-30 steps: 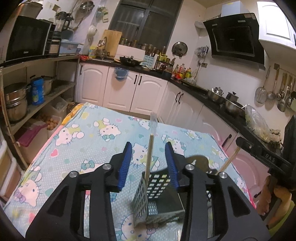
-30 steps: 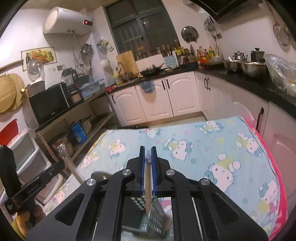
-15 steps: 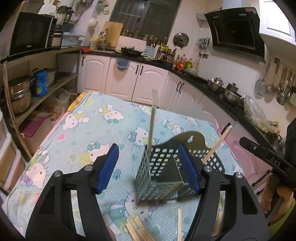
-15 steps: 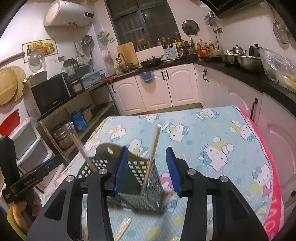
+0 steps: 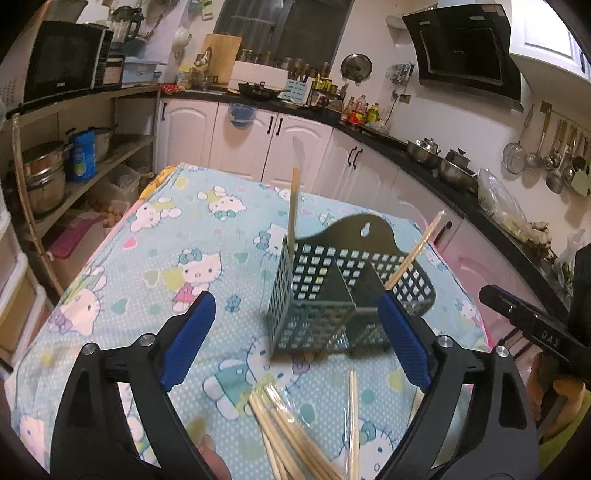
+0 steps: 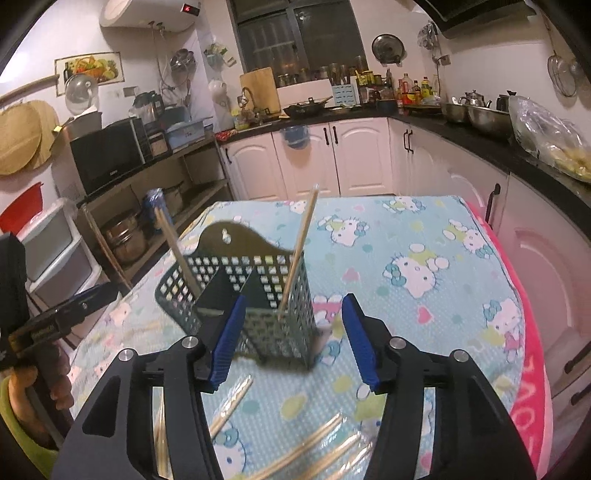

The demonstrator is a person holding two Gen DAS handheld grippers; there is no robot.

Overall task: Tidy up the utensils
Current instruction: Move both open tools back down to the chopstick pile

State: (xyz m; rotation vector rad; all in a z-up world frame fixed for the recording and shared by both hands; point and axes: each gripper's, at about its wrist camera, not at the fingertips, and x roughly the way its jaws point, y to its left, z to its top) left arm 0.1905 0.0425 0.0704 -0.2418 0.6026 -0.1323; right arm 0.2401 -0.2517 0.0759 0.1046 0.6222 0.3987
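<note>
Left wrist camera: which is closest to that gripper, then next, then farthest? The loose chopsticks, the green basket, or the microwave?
From the left gripper:
1. Loose chopsticks, on the cloth right below it.
2. Green basket, just ahead, slightly right.
3. Microwave, far back on the left shelf.

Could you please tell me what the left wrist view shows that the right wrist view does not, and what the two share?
Only the left wrist view shows the range hood and the ladles hanging on the wall. Only the right wrist view shows the water heater and the food picture. Both show the green slotted holder with two chopsticks standing in it, loose chopsticks on the cloth, and the microwave.
</note>
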